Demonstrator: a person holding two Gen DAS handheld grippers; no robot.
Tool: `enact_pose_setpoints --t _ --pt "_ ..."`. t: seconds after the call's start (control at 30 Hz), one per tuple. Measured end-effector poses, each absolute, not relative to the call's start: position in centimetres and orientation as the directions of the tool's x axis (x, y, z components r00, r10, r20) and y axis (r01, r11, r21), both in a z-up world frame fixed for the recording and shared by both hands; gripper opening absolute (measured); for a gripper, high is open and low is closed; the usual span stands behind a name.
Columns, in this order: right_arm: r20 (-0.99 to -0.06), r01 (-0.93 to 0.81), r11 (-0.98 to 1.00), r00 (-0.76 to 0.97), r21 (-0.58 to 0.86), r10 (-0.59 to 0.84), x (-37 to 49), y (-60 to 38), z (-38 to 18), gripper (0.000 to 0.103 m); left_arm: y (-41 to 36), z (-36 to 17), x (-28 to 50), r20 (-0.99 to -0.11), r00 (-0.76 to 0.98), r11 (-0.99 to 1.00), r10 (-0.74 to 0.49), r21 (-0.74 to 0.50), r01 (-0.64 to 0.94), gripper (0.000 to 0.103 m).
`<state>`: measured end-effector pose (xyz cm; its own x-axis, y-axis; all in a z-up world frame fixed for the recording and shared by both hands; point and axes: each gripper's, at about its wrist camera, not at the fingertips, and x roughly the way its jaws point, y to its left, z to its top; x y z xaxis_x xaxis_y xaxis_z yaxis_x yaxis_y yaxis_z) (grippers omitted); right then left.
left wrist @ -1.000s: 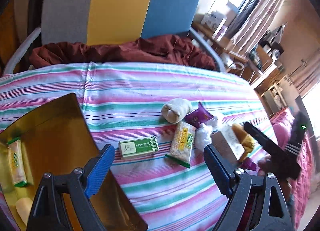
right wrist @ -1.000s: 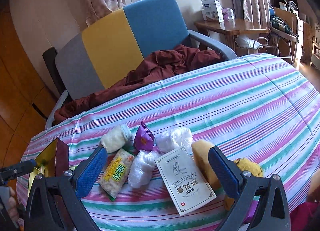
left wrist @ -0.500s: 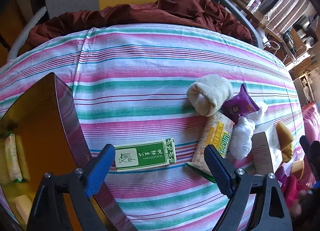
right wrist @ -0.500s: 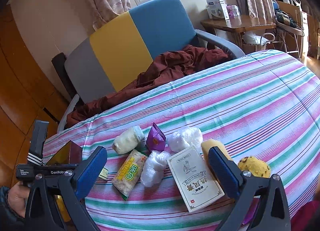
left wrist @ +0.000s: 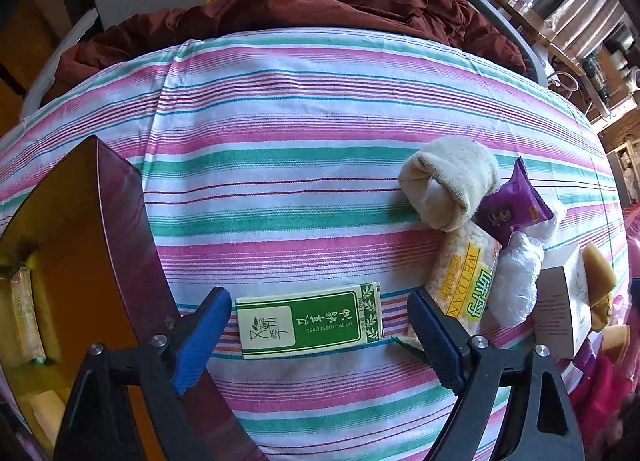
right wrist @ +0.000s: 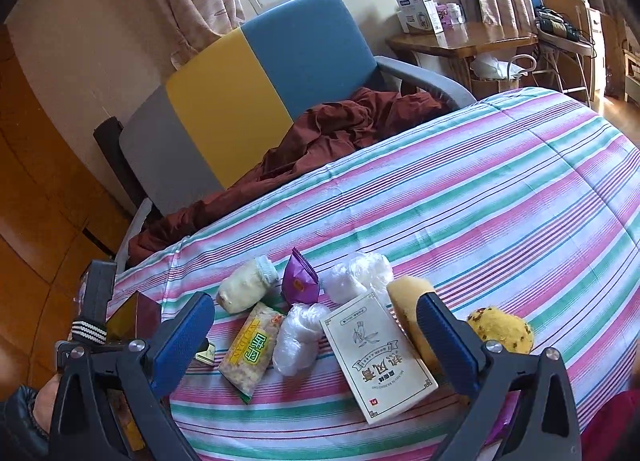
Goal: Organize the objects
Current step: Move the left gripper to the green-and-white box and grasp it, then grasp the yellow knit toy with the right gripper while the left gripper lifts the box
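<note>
Tabletop cloth (left wrist: 280,189): pink, teal, white stripes with thin red lines. Oil box (left wrist: 310,319): green panel on cream. Snack packet (left wrist: 466,281): yellow, green print. Sachet (left wrist: 510,209): purple. Rolled sock (left wrist: 448,191): cream. Container (left wrist: 76,261): amber-gold inside. Chair (right wrist: 256,101): grey, yellow, blue blocks. Blanket (right wrist: 332,133): maroon. Left claw (left wrist: 320,331) pads: blue.

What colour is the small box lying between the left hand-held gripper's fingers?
Green and cream box, clearest in the left wrist view.

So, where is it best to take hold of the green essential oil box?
Probably from above, across its short width at the middle. The green essential oil box lies flat on the striped cloth, and the open left gripper now spans its long side, so it likely needs turning.
</note>
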<state>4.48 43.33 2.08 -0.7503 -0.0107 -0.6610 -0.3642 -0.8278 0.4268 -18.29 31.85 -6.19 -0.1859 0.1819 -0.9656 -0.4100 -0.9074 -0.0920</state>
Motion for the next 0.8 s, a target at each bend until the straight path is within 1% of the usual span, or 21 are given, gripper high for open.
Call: enact_pose_setpoints --t 0.13,0.27,0.3,0.33,0.4,0.53,0.6,0.7,0.8 --pt "-0.663 -0.38 -0.807 -0.749 0.452 -0.019 4.5 44.0 1.8 0.103 31.7 -6.2 -17.9 -0.966 -0.196 -0.901 0.171 -0.073 -0.429 0.09" --pt "-0.652 -0.406 -0.79 -0.758 0.46 0.011 5.0 44.7 2.0 0.103 31.9 -6.8 -17.3 -0.967 -0.185 -0.894 0.174 -0.077 -0.44 0.09" --pt "-0.646 -0.415 -0.779 -0.763 0.469 0.017 5.3 45.1 2.1 0.103 31.9 -7.2 -17.2 -0.968 -0.176 -0.892 0.177 -0.083 -0.444 0.087" --pt "-0.641 -0.424 -0.767 -0.767 0.482 0.022 5.5 45.5 2.1 0.103 32.1 -7.3 -17.1 -0.967 -0.188 -0.888 0.173 -0.07 -0.455 0.079" --pt "-0.632 -0.449 -0.734 -0.774 0.51 0.035 6.1 46.6 1.9 0.1 32.1 -7.3 -16.6 -0.96 -0.236 -0.887 0.147 -0.023 -0.461 0.074" --pt "-0.632 -0.479 -0.674 -0.775 0.563 0.023 6.6 48.3 1.1 0.094 31.4 -6.9 -15.8 -0.943 -0.286 -0.881 0.169 -0.014 -0.473 0.072" --pt "-0.636 -0.493 -0.661 -0.771 0.566 0.029 6.7 48.7 0.9 0.092 31.5 -6.2 -15.0 -0.926 -0.337 -0.87 0.171 0.018 -0.493 0.072" --pt "-0.624 -0.535 -0.624 -0.776 0.57 0.095 7.8 49.8 1.1 0.091 31.5 -4.0 -13.2 -0.879 -0.417 -0.839 0.231 0.036 -0.542 0.072" --pt "-0.627 -0.576 -0.546 -0.771 0.609 0.113 8.8 51.5 0.3 0.088 31.4 -1.8 -12.0 -0.84 -0.443 -0.814 0.313 0.004 -0.582 0.072"
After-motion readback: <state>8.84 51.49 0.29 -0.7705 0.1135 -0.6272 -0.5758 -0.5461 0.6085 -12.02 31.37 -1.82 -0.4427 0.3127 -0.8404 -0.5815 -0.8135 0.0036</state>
